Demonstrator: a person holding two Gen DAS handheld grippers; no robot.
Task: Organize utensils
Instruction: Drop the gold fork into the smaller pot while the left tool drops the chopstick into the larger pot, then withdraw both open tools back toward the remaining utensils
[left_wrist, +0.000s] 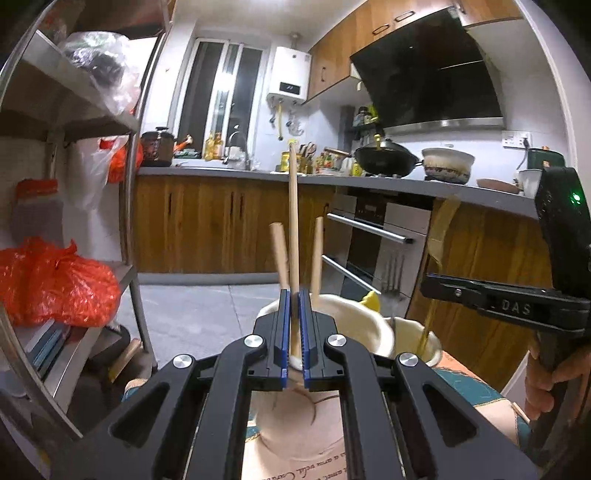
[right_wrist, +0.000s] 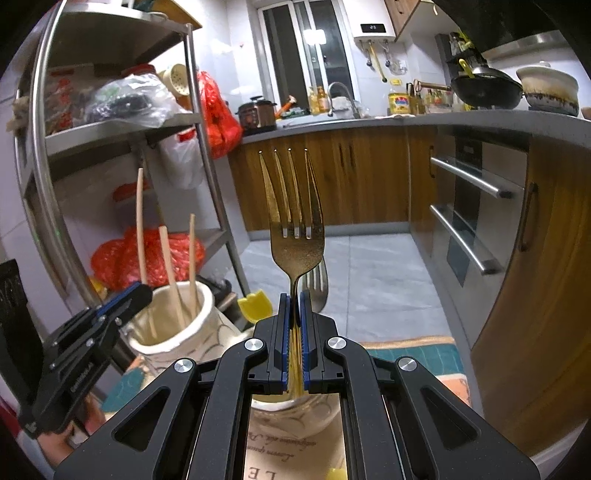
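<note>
My left gripper (left_wrist: 294, 295) is shut on a long wooden chopstick (left_wrist: 293, 206) that stands upright over a cream ceramic holder (left_wrist: 354, 325). Two more chopsticks (left_wrist: 277, 254) lean in that holder. In the right wrist view my right gripper (right_wrist: 294, 297) is shut on the neck of a gold fork (right_wrist: 293, 214), tines up, over a second patterned holder (right_wrist: 295, 410). A silver fork (right_wrist: 317, 291) stands behind it. The chopstick holder (right_wrist: 173, 332) and my left gripper (right_wrist: 127, 299) show at the left there. My right gripper (left_wrist: 436, 286) shows at the right of the left wrist view, with the gold fork (left_wrist: 443, 229) blurred.
A yellow utensil (right_wrist: 256, 304) pokes up between the holders. The holders stand on a patterned mat (right_wrist: 410, 354). A steel shelf rack (right_wrist: 199, 122) with red bags stands to the left. Wooden cabinets and an oven (right_wrist: 476, 206) run along the right and back.
</note>
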